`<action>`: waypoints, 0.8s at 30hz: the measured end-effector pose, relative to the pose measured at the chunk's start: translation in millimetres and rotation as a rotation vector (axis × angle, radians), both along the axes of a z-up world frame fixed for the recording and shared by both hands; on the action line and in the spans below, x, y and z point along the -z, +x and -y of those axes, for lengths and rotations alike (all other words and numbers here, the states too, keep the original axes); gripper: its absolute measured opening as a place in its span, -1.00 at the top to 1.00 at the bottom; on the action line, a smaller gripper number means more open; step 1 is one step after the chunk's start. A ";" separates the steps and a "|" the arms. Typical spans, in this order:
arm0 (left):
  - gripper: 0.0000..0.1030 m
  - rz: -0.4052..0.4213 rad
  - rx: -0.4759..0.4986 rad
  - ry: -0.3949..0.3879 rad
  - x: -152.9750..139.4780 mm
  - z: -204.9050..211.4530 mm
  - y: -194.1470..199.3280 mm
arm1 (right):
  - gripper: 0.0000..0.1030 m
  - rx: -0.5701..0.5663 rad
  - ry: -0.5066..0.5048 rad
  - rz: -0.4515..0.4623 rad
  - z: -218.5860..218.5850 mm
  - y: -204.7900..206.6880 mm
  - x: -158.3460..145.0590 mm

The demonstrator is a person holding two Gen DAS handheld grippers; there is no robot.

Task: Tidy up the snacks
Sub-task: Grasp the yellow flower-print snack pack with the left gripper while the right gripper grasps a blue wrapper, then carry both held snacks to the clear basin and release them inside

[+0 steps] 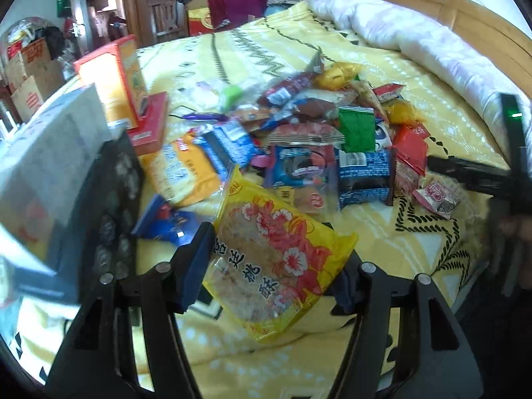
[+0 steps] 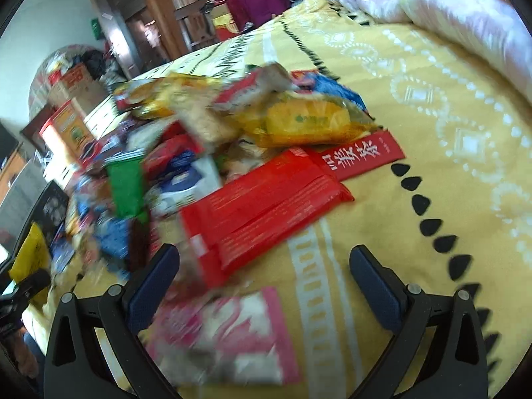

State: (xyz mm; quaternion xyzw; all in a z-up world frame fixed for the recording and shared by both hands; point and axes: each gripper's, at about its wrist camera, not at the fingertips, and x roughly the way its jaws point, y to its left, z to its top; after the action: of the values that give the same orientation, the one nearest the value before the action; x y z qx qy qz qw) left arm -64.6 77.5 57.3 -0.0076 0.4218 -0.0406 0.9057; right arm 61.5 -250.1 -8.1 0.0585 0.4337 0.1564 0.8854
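Note:
My left gripper (image 1: pixel 272 262) is shut on a yellow snack bag with red flowers (image 1: pixel 272 252), which is tilted and held just above the yellow bedspread (image 1: pixel 365 232). The bag covers most of the right finger. Behind it lies a heap of snack packets (image 1: pixel 319 139): blue cookie packs, a green packet (image 1: pixel 357 128), and red and yellow wrappers. My right gripper (image 2: pixel 264 256) stands open low over the bed. A blurred pink and white packet (image 2: pixel 232 332) lies between its fingers, untouched by the pads. A red packet (image 2: pixel 262 206) lies just ahead of it.
An orange box (image 1: pixel 113 79) and a red box (image 1: pixel 149 126) stand at the left of the heap, beside a grey box (image 1: pixel 43 153). A rolled white quilt (image 1: pixel 399 26) runs along the bed's far right. Cardboard boxes (image 1: pixel 30 76) and clothes crowd the room behind.

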 end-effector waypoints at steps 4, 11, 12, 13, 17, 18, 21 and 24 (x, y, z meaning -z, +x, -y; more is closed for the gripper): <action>-0.24 -0.034 -0.001 -0.023 -6.1 -4.8 1.8 | -1.00 -0.184 -0.002 0.088 -25.9 -26.8 -38.6; -0.24 -0.060 -0.012 -0.108 -9.0 -8.4 8.9 | -0.59 -0.681 -0.346 0.165 -117.2 -26.2 -37.3; -0.24 -0.066 -0.013 -0.120 -8.8 -9.3 9.8 | -0.59 -0.734 -0.385 0.166 -124.8 -25.5 -31.9; -0.25 -0.072 -0.005 -0.130 -8.0 -10.1 10.4 | -0.59 -0.780 -0.424 0.171 -133.2 -27.0 -25.7; -0.52 -0.067 0.037 -0.141 -0.3 -8.2 6.2 | -0.63 -0.864 -0.570 0.157 -148.6 -26.7 2.5; -0.60 -0.059 0.028 -0.130 2.5 -8.4 5.1 | -0.63 -0.865 -0.584 0.140 -148.5 -25.1 9.4; -0.90 -0.037 -0.004 -0.107 11.0 -13.1 2.5 | -0.63 -0.836 -0.575 0.138 -148.3 -25.3 19.6; -0.92 -0.046 0.001 -0.121 18.9 -12.9 2.2 | -0.54 -0.781 -0.551 0.151 -147.8 -29.9 21.7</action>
State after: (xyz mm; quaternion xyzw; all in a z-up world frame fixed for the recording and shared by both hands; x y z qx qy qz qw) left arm -62.3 90.3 38.4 -0.0628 0.4393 -0.0664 0.8937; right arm 31.7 -102.3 -29.9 -0.3571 0.3829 0.3602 0.7721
